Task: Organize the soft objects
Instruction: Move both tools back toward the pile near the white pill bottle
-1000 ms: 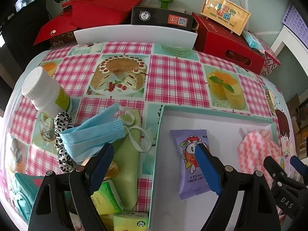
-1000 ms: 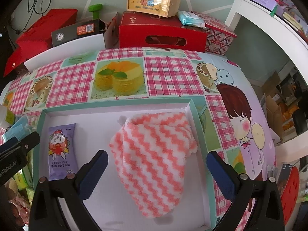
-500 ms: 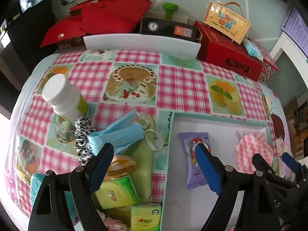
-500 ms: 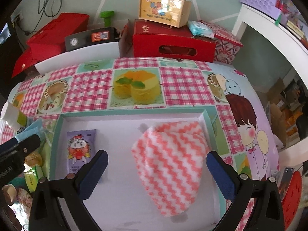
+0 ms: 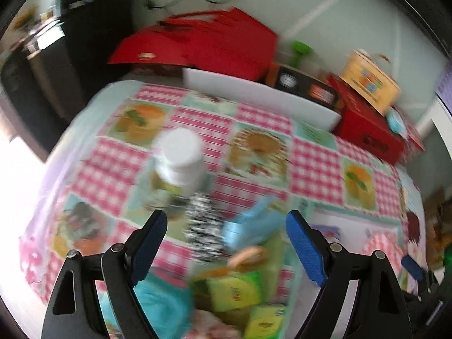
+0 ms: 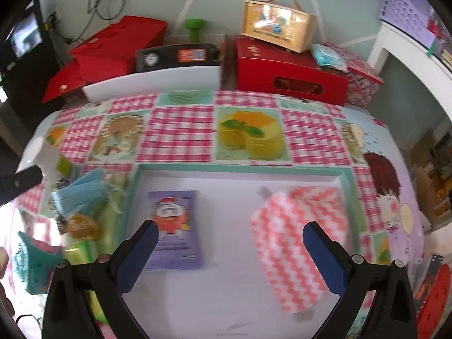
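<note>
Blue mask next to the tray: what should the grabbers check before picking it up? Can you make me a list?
1. Left gripper open and holding nothing: ok.
2. Right gripper open and holding nothing: ok.
3. Blue mask outside the tray, free on top of the pile: ok.
4. Room in the tray between the purple wipes pack and the pink zigzag cloth: ok.
5. Left camera picture sharp enough to aim: not ok, blurred.
6. Mask's ear loops free of the spotted band: cannot tell.
</note>
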A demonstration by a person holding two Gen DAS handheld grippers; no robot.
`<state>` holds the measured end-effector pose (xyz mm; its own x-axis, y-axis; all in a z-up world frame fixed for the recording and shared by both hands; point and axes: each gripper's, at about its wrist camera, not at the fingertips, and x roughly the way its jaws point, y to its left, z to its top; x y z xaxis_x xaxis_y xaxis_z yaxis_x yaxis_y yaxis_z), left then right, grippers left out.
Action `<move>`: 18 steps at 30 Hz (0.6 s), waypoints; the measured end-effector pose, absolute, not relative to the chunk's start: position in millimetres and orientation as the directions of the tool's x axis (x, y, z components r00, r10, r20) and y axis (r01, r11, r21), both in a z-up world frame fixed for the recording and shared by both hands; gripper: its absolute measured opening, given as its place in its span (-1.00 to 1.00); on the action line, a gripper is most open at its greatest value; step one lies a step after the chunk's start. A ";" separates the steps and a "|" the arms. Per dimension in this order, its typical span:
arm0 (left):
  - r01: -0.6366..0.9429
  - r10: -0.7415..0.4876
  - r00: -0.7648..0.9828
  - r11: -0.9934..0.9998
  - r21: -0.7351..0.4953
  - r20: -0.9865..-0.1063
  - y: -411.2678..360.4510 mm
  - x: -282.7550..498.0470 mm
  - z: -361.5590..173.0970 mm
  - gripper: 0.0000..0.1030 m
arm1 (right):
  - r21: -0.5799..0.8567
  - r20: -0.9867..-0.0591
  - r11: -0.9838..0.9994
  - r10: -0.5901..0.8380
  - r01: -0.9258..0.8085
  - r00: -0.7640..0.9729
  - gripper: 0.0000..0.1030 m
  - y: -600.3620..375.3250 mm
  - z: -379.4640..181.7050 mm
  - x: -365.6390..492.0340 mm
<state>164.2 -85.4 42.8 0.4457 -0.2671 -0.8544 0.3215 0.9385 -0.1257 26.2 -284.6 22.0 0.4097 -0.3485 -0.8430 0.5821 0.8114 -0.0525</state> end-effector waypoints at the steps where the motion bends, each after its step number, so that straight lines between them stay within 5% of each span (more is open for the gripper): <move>1: 0.297 -0.250 0.457 0.947 -0.118 -0.854 -76.3 167.7 43.4 0.68 | -0.039 -0.844 0.819 -0.334 0.572 0.420 1.00 -280.7 22.0 28.8; 10: 0.104 -0.141 0.473 0.989 -0.103 -0.870 -3.8 195.7 31.4 0.68 | -0.023 -0.851 0.862 -0.283 0.507 0.442 1.00 -247.3 16.3 51.7; 18: 0.071 -0.194 0.441 0.981 -0.182 -0.876 16.2 204.5 17.9 0.68 | 0.020 -0.839 0.905 -0.216 0.425 0.499 1.00 -221.3 15.1 74.3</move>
